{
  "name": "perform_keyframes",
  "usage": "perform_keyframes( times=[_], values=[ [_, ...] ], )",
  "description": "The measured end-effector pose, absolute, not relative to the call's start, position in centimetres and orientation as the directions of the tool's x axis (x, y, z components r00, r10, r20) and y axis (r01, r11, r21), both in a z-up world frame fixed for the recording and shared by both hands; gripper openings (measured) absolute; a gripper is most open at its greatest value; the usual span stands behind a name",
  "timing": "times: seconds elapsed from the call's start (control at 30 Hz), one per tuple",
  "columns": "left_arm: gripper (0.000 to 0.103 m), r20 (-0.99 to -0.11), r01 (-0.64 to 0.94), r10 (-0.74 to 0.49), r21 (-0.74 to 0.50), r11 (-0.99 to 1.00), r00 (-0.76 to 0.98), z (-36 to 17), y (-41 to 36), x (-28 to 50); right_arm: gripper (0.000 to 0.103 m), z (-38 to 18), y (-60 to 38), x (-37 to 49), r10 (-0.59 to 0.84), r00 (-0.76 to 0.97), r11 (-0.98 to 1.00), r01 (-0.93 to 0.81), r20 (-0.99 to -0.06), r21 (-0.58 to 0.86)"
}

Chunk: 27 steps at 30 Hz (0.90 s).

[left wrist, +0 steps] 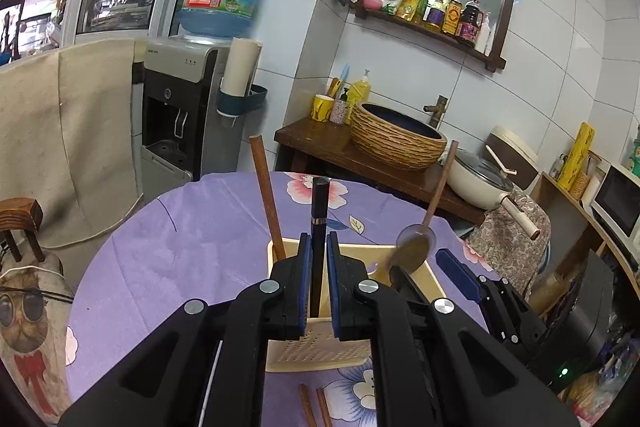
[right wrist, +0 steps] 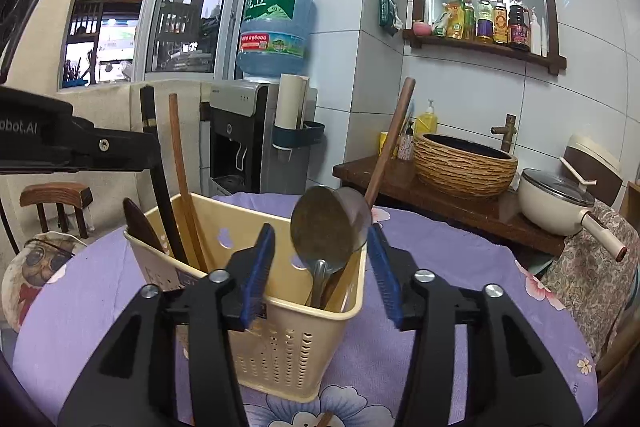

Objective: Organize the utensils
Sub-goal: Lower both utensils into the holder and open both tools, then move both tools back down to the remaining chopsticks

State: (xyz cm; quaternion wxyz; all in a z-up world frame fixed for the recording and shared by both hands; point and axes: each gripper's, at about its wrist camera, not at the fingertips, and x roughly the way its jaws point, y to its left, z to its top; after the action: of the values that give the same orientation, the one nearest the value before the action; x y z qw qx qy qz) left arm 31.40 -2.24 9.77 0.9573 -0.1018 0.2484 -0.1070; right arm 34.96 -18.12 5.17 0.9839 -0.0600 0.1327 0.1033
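While the left gripper (left wrist: 319, 267) is pinched nearly shut on a dark chopstick (left wrist: 319, 223) standing upright between its pads, the stick's lower end already reaches down inside the cream utensil basket (right wrist: 280, 339) just below and ahead of the jaws. The right gripper (right wrist: 322, 267) stands about half open, its pads flanking a metal spoon (right wrist: 324, 227) without pressing on it; the spoon leans in the basket's near compartment beside a wooden-handled ladle (right wrist: 390, 143). The step looks like dropping utensils into the basket. Next, the left jaws should part, and both grippers lift clear toward the chopsticks (left wrist: 314, 407) lying on the tablecloth (left wrist: 180, 247) beneath them.
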Motion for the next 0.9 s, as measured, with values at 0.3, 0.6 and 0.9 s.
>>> perform_keyframes(
  times=[0.3,0.6,0.9],
  values=[
    [0.07,-0.407,0.136,-0.234,-0.255,0.957,0.883,10.1,-1.0,26.8,0.074,6.5,-19.9,31.3,0.189,0.951,0.973,-0.216,-0.246,-0.085],
    [0.086,-0.483,0.117,-0.256,-0.301,0.947,0.837,7.0,0.3,23.2,0.083,6.1,-21.0,25.9,0.203,0.916,0.965,-0.248,-0.346,-0.088],
    [0.087,-0.578,0.068,-0.215,-0.266,0.962,0.787,2.7,0.5,21.4,0.083,2.0,-21.8,23.5,0.18,0.855,0.97,-0.237,-0.487,-0.059]
  ],
)
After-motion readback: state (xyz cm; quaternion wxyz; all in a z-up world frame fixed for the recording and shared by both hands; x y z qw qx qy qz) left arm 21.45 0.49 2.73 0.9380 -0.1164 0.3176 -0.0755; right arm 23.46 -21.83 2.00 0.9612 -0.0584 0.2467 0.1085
